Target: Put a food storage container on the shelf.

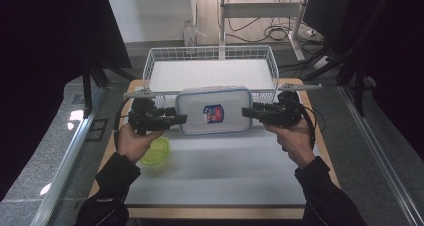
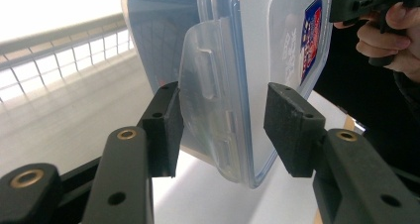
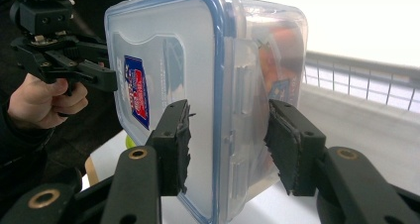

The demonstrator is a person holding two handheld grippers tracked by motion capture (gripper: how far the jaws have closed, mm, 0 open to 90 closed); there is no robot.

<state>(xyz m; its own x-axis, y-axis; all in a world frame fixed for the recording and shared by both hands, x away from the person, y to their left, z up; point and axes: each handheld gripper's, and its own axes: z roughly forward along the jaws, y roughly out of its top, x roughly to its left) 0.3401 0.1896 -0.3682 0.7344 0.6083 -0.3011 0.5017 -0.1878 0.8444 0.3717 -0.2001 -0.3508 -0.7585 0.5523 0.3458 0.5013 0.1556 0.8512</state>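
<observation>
A clear rectangular food container (image 1: 215, 111) with a blue-rimmed lid and a red-and-blue sticker hangs above the table, just in front of the wire basket. My left gripper (image 1: 181, 120) is shut on its left short end and my right gripper (image 1: 247, 111) on its right short end. In the left gripper view, the left gripper (image 2: 223, 127) has its pads on either side of the container (image 2: 247, 60) at the clasp flap. In the right gripper view, the right gripper (image 3: 228, 144) clamps lid and base of the container (image 3: 198, 85). Something orange shows dimly inside.
A white wire basket (image 1: 210, 48) stands at the back of the table, directly behind the container. A yellow-green bowl (image 1: 155, 153) sits on the white mat (image 1: 215, 171) under the left hand. Dark curtains and metal rails flank the table.
</observation>
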